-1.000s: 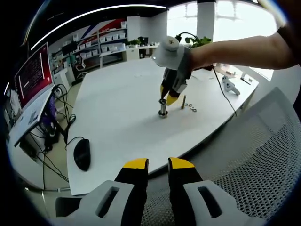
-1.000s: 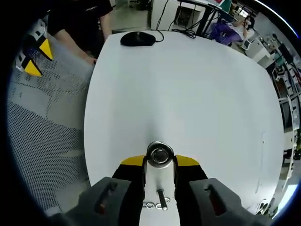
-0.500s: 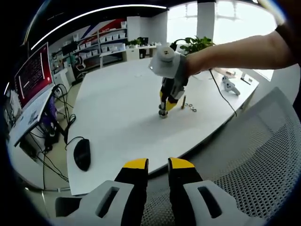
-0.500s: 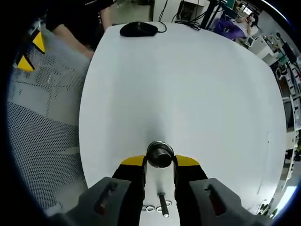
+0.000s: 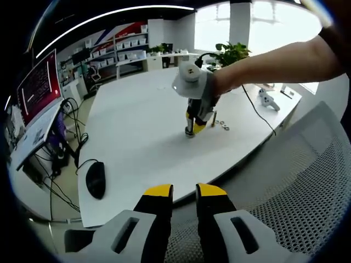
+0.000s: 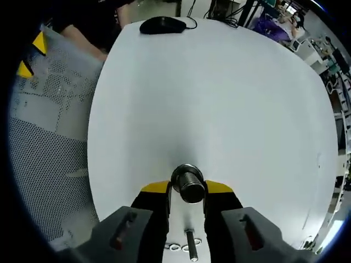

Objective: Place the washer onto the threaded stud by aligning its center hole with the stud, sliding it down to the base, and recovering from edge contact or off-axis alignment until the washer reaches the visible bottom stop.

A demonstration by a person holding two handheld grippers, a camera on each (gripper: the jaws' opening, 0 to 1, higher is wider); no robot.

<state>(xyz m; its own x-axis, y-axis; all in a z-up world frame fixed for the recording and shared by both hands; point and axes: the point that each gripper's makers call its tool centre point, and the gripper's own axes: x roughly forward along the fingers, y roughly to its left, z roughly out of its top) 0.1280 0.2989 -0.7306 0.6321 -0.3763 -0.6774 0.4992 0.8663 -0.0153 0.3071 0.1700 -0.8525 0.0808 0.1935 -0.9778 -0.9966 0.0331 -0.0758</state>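
While right tongs (image 6: 186, 192): jaws flank the stud (image 6: 188, 182), seemingly clamped on it.
Left tongs (image 5: 185, 191): slightly apart, holding nothing.
Spare washers (image 6: 175, 247): counter (image 6: 219, 109), 6 o'clock of stud.

left gripper (image 5: 184, 192) over mesh chair (image 5: 296, 186), right gripper (image 5: 195, 121) at stud (image 5: 189, 130) on white table (image 5: 137, 126)

Bright and even across the white tabletop (image 5: 137, 126), daylight flooding in through blown-out windows (image 5: 274, 24) at upper right. Soft, faint shadows only. Heavy fisheye bending at the edges. Sharp up close, far shelves (image 5: 118, 49) perhaps slightly soft.
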